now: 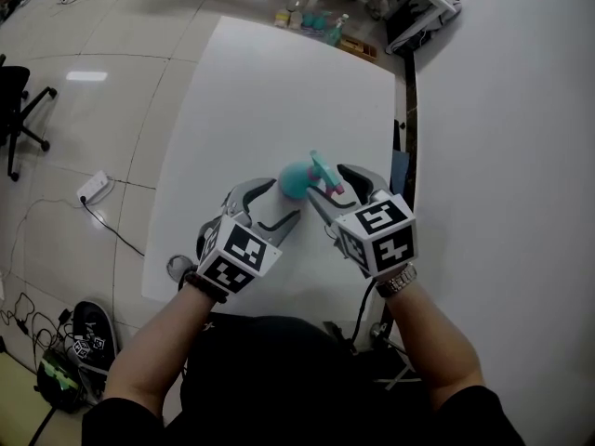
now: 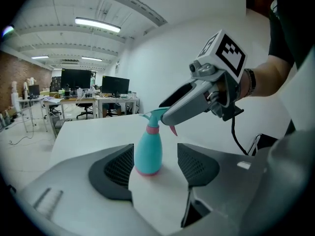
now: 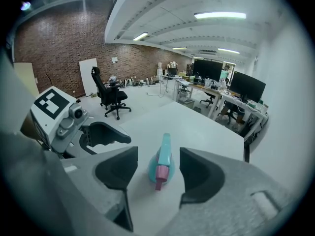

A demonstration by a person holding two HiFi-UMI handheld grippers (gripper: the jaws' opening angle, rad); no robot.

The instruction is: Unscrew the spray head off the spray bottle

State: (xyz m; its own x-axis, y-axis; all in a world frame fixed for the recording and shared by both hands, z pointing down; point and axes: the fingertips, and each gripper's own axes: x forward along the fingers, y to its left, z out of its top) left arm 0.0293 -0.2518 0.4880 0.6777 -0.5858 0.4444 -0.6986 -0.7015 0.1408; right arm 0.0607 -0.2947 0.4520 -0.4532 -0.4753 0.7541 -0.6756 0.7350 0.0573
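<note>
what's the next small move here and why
Probably close the left gripper on the body of the bottle first. It stands upright between those open jaws, untouched, and the right gripper hangs open by the spray head. With nothing holding the body, a twist would likely just spin the bottle.

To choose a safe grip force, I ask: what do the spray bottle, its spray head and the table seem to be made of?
Spray bottle: probably plastic, opaque teal with a soft sheen.
Spray head: likely moulded plastic, teal with pink collar and trigger.
Table: smooth matt white top, perhaps laminate; the look leaves it open.
</note>
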